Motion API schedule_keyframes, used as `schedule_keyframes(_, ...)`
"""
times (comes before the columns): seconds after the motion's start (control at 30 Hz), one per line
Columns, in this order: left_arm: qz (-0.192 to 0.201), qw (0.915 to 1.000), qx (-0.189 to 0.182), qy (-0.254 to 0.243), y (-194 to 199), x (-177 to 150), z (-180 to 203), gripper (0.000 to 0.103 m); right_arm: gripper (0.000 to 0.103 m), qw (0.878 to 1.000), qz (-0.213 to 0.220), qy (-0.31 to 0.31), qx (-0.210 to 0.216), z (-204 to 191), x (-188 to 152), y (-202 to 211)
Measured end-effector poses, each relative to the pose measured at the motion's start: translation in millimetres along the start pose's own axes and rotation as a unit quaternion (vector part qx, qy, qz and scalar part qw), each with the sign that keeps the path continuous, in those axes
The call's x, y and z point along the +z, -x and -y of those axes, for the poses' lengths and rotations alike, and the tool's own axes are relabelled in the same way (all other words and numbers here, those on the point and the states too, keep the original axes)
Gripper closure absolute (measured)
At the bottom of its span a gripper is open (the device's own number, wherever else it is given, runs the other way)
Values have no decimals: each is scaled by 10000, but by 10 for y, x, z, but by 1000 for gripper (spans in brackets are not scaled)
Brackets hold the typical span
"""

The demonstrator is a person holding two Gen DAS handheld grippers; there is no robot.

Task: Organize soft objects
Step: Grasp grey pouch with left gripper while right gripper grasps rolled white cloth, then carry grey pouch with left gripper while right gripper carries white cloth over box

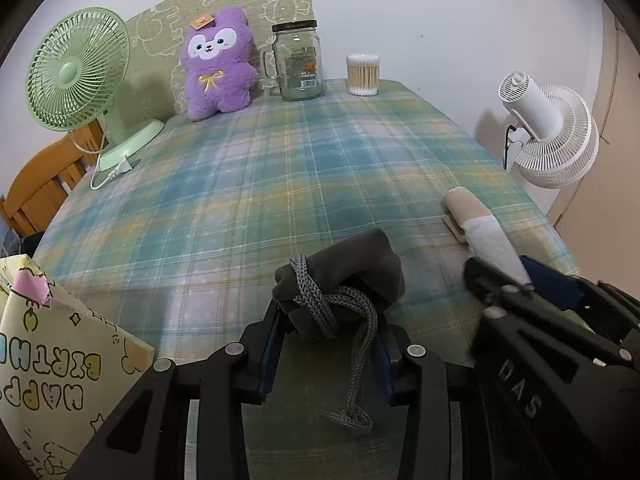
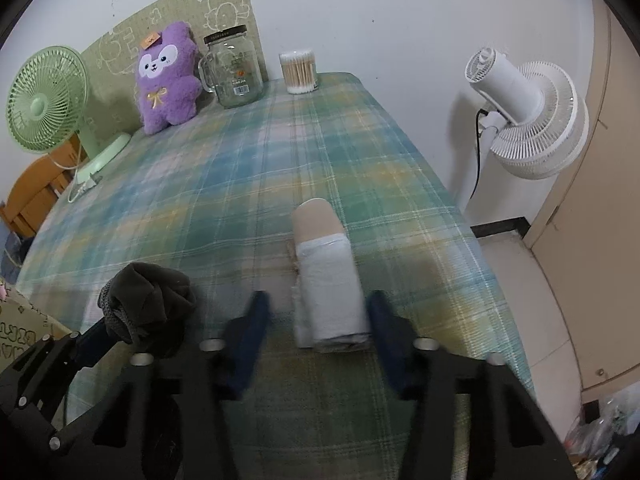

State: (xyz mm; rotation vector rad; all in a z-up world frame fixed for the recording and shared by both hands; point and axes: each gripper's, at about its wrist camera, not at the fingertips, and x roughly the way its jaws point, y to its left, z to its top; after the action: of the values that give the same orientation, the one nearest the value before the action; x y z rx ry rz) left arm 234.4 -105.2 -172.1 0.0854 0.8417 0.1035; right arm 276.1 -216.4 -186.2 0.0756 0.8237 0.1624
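A dark grey drawstring pouch [image 1: 340, 276] sits at the near edge of the plaid-covered table [image 1: 280, 184], and my left gripper [image 1: 332, 332] is shut on it, its knotted cord hanging between the fingers. To its right lies a rolled cloth [image 2: 328, 292], white at the near end and beige at the far end. My right gripper [image 2: 320, 320] straddles the near end of this roll. A gap shows between its left finger [image 2: 256, 320] and the roll, so it stands open. A purple plush toy [image 1: 218, 64] leans against the back board.
At the back stand a green fan [image 1: 76, 76], a glass jar [image 1: 298, 64] and a tub of cotton swabs [image 1: 363, 75]. A white fan [image 1: 548, 132] is off the table's right edge. A printed paper bag [image 1: 52, 360] is at the near left, a wooden chair [image 1: 44, 184] behind it.
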Motion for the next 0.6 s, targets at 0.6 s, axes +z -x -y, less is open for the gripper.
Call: schedule_keyframes(0.6,223,9993,-290,-63,406,-190,-70,66,76,9995,236,200,-19,-213,-184,479)
